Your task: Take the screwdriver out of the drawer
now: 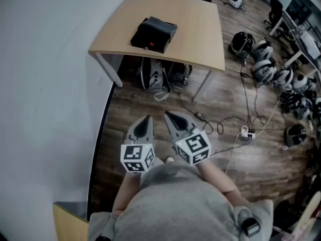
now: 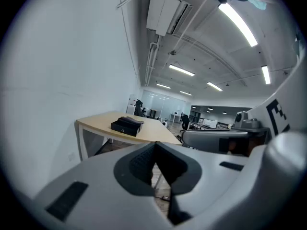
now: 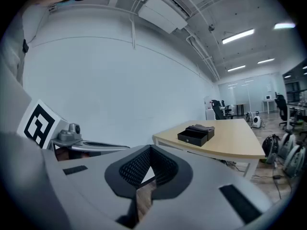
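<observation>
A small black drawer box (image 1: 154, 34) sits on a light wooden table (image 1: 200, 29) by the wall, well ahead of me. No screwdriver shows, and the inside of the box is hidden. My left gripper (image 1: 147, 118) and right gripper (image 1: 168, 114) are held side by side close to my body, over the wood floor, tips pointing toward the table. Both are shut with nothing between the jaws. The left gripper view has the box (image 2: 127, 125) far beyond the left gripper (image 2: 154, 145). The right gripper view shows the box (image 3: 196, 134) beyond the right gripper (image 3: 149, 150).
Bags (image 1: 155, 79) lie under the table. Several helmets (image 1: 266, 64) sit on the floor at the right, with cables and a power strip (image 1: 246, 133) nearer me. A white wall (image 1: 45, 84) runs along the left. Another tabletop corner (image 1: 67, 222) is at bottom left.
</observation>
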{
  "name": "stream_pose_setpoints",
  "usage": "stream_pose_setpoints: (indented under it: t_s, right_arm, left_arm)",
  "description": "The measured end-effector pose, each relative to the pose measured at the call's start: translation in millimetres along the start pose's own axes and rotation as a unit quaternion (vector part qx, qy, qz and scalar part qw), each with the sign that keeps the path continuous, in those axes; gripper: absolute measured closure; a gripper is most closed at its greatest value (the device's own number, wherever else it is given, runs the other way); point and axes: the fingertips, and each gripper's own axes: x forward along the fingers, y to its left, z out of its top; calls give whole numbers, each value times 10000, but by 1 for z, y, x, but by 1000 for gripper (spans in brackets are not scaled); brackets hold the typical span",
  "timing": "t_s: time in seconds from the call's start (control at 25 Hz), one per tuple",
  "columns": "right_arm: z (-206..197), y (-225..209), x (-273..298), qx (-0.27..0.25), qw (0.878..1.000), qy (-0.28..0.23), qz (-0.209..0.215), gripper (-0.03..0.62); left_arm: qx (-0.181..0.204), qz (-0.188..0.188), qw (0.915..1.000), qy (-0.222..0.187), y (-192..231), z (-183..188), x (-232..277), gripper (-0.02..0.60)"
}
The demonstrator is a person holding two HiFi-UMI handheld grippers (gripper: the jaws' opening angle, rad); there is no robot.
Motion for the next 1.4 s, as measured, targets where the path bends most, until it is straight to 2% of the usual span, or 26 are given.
stream_pose_setpoints:
  t_s: [0.28,0.56,0.84,1.08,1.4]
  right_arm:
    - [-2,4,-21,-46,10000,-41,68,595]
    - [-4,1,-29,8,10000,-49,49,595]
    - [-3,-4,-16,243,9996,-4,175,595]
    - [2,-16,14,262,9994,41,230,595]
    - [19,-60,73,318,9993,129,148,595]
  left_arm:
    - [12,123,9999,-97,-16,5,-12,581]
    - [-41,78,10000,-19,-28,-4,-13,581]
    - [-211,142,9996,105,-17,-9,-9,581]
    - [-262,154,9995,107,5,-1,19,581]
    - [-264,53,9996,103,41,27,86,581]
